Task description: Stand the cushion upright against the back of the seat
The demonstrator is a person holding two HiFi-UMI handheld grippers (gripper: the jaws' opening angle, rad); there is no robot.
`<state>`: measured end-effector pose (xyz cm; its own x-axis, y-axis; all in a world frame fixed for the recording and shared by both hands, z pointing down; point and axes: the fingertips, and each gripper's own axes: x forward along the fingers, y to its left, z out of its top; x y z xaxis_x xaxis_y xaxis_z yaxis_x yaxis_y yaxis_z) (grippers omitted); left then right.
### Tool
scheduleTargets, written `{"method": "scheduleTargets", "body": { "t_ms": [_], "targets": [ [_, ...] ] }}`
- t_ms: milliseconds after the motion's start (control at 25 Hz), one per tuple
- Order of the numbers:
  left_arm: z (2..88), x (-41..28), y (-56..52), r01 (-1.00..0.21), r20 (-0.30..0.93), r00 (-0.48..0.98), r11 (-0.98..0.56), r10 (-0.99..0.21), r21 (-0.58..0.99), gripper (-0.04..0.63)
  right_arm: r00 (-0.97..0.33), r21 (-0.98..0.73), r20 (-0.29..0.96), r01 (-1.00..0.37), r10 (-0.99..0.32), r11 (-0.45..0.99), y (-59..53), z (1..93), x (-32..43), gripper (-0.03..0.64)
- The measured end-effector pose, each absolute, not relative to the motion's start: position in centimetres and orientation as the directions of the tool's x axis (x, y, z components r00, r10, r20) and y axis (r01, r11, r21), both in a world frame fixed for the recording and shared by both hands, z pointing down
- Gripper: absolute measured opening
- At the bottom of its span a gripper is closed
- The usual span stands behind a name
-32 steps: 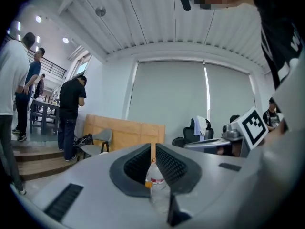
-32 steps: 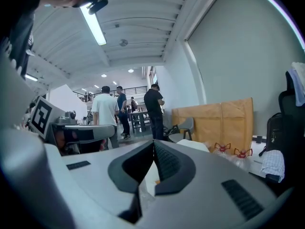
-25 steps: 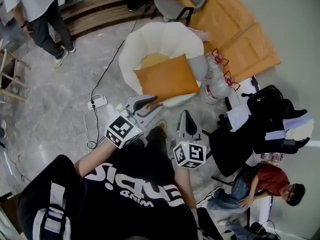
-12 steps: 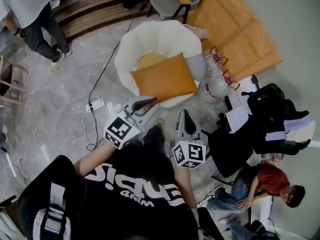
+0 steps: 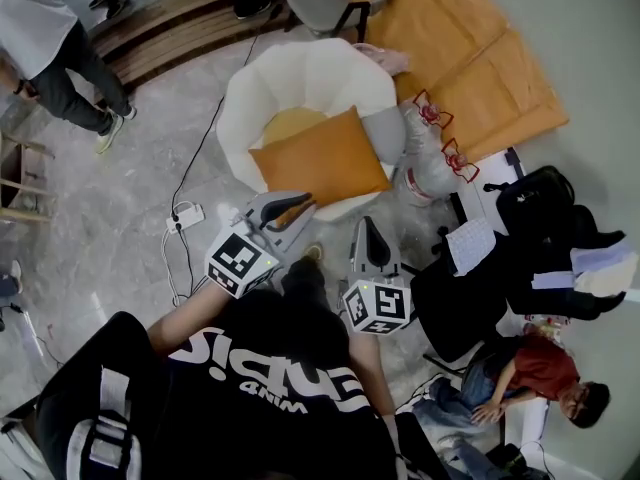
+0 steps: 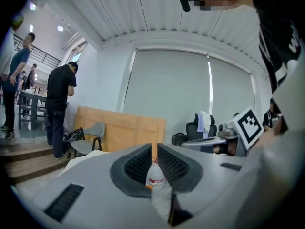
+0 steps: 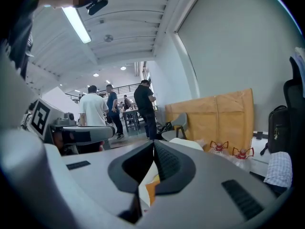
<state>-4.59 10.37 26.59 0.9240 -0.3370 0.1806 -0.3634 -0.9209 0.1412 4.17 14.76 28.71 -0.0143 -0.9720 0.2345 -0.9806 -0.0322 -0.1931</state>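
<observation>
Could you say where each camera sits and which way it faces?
Head view: on the person's head, steeply down at the orange cushion in the armchair; shirt, left gripper, right gripper show.
Left gripper view: on the left gripper, along slightly parted jaws toward the wooden boards; right gripper's cube at right.
Right gripper view: on the right gripper, jaws together, facing the boards; left gripper's cube at left.
Shared: boards and grey chair, both gripper views.

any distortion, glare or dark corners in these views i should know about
Head view: fisheye curves the room around the orange cushion, light is even. Left gripper view: black rounded corners, ceiling slats bow outward. Right gripper view: ceiling strip light glares white, same black corners.
</observation>
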Motion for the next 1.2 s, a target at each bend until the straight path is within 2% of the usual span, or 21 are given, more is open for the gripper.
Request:
{"method": "scheduleTargets", "body": {
  "t_ms": [520,760,1200],
  "targets": [
    [26.3,4.6,4.4,-0.420,0.218,0.894,-0.901,-0.392,0.104,0.038,-0.084,-0.233,0.224,-0.972,-0.971,0.031,8.7,29.4,13.6,0.023],
    [26.4,5.3,2.9,-0.503,0.229,0.850,-0.860,-0.474,0.088,0.021,-0.160,-0.257,0.214,-0.961,-0.964,0.103,6.8,30.1,15.0,0.023],
    [27.1,4.2,-0.5,-0.541,0.259,0.825,-0.835,-0.502,0.103,0.017,-0.195,-0.264,0.232,-0.956,-0.953,0.131,3.0,30.3,14.3,0.023]
  ]
}}
